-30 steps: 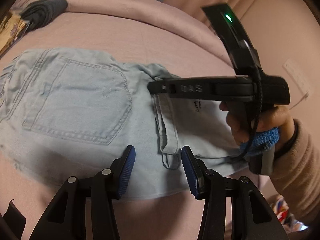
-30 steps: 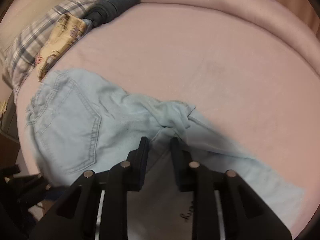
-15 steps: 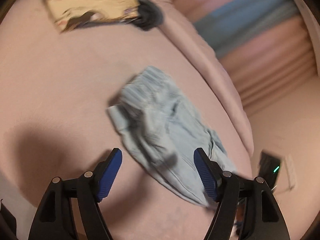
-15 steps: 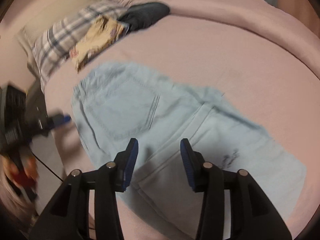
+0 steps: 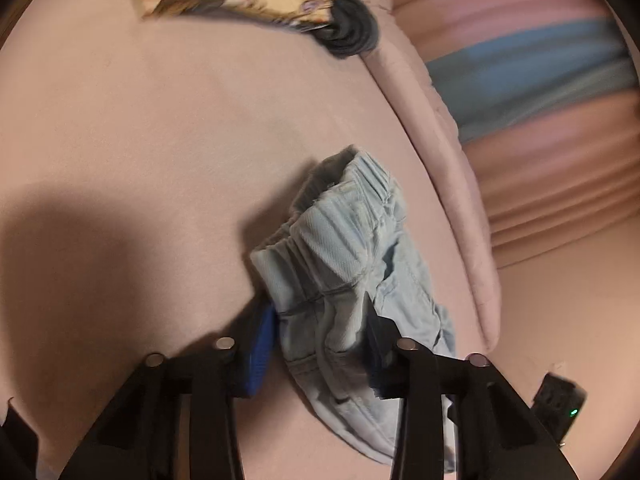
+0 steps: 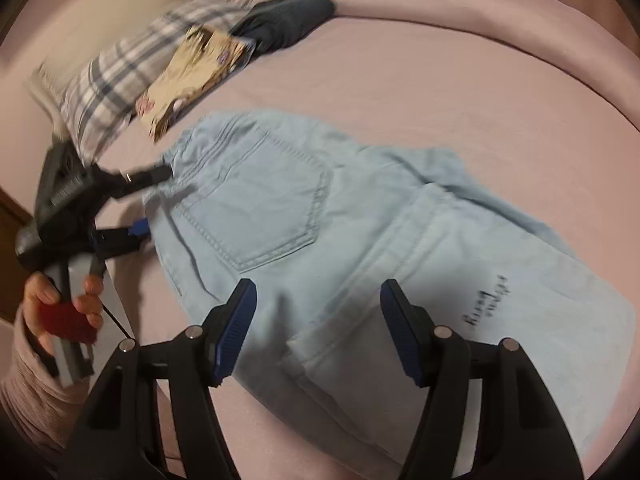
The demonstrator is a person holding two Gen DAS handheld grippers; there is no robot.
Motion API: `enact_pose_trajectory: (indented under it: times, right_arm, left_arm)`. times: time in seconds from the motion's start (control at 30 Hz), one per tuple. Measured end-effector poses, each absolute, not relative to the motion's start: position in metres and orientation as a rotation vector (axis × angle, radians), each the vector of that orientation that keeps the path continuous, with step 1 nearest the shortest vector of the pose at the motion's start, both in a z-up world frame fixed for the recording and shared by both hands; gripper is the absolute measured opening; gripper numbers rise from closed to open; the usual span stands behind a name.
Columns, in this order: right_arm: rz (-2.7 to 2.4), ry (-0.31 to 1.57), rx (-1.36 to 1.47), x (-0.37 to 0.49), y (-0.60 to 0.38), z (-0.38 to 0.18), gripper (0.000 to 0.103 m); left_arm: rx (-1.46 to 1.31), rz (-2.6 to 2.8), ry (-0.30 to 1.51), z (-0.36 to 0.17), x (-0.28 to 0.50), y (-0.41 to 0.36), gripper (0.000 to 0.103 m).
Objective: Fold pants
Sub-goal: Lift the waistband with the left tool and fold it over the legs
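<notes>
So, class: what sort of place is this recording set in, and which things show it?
Most likely a bedroom: the pants lie on a bed with a pink sheet, a plaid pillow sits at its head, and striped curtains hang beside it.

A pink bed filled the scene, with a plaid pillow at its far left. Just right of the pillow lay a yellowish printed cloth, and touching that cloth's far end sat a dark grey bundle. Beyond the bed's right edge hung pink and blue striped curtains.
</notes>
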State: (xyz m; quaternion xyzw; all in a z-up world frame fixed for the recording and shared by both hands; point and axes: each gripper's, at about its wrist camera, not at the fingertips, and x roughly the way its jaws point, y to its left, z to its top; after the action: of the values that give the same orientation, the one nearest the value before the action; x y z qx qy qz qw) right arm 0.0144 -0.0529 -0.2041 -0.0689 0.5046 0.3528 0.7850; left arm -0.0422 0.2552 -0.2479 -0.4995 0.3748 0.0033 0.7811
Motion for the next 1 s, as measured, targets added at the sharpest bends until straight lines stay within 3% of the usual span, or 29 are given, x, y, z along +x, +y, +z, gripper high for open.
enact_pose_trajectory:
  times: [0.17, 0.33, 0.4, 0.47, 0.73, 0.8, 1.0]
  right_arm:
    - [0.725, 1.074, -0.116, 0.012, -0.077, -0.198, 0.063]
    - [0.727, 1.095, -0.090, 0.013, -0.086, -0.206, 0.049]
    - [0.727, 1.123, -0.097, 0.014, -0.080, -0.219, 0.036]
    - [0.717, 1.172, -0.104, 0.017, -0.071, -0.237, 0.032]
    - [0.766, 1.198, 0.125, 0.028, -0.090, -0.234, 0.038]
    - [0.766, 1.185, 0.260, 0.029, -0.116, -0.230, 0.047]
    - [0.767, 1.104, 0.694, 0.034, -0.214, -0.214, 0.060]
  left_arm:
    - [-1.050, 0.001, 0.783, -0.235, -0.044, 0.249, 0.028]
    - [-0.933, -0.039, 0.707, -0.201, -0.044, 0.234, 0.027]
    - [-0.834, -0.066, 0.670, -0.180, -0.043, 0.219, 0.026]
    - [-0.758, -0.117, 0.639, -0.161, -0.041, 0.200, 0.026]
    - [-0.495, -0.278, 0.622, -0.120, -0.033, 0.117, 0.026]
    - [-0.415, -0.311, 0.635, -0.117, -0.031, 0.093, 0.026]
    - [-0.203, -0.420, 0.719, -0.130, -0.023, 0.016, 0.026]
